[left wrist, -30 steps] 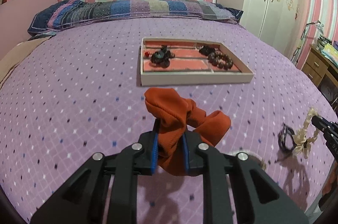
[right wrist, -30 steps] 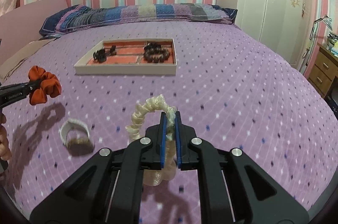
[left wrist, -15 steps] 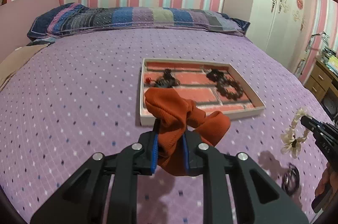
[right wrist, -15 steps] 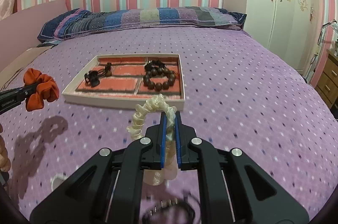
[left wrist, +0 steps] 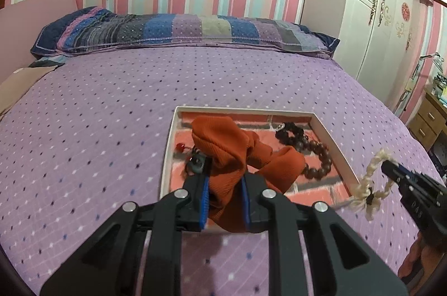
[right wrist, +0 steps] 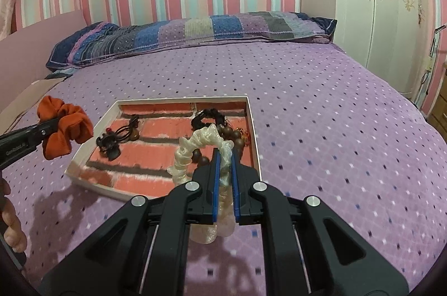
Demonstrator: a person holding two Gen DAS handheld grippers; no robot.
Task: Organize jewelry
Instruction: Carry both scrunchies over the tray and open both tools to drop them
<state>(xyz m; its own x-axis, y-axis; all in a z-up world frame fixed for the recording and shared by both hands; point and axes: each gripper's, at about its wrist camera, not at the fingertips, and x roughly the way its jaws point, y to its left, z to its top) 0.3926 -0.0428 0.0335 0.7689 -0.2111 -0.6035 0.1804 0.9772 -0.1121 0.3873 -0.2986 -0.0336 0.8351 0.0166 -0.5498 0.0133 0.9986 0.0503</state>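
Both my hands have carried their loads across the bed to the tray (right wrist: 252, 128). My left gripper (left wrist: 225, 184) now holds the orange scrunchie (left wrist: 223, 145) over the tray's near left part, and my right gripper (right wrist: 225, 164) holds the cream scrunchie (right wrist: 192, 145) over its near right corner.

white lettering on the left gripper (right wrist: 53, 125) (too blurred to read)

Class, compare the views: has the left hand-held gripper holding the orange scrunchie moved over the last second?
Yes. The left hand-held gripper carried the orange scrunchie forward to the jewelry tray.
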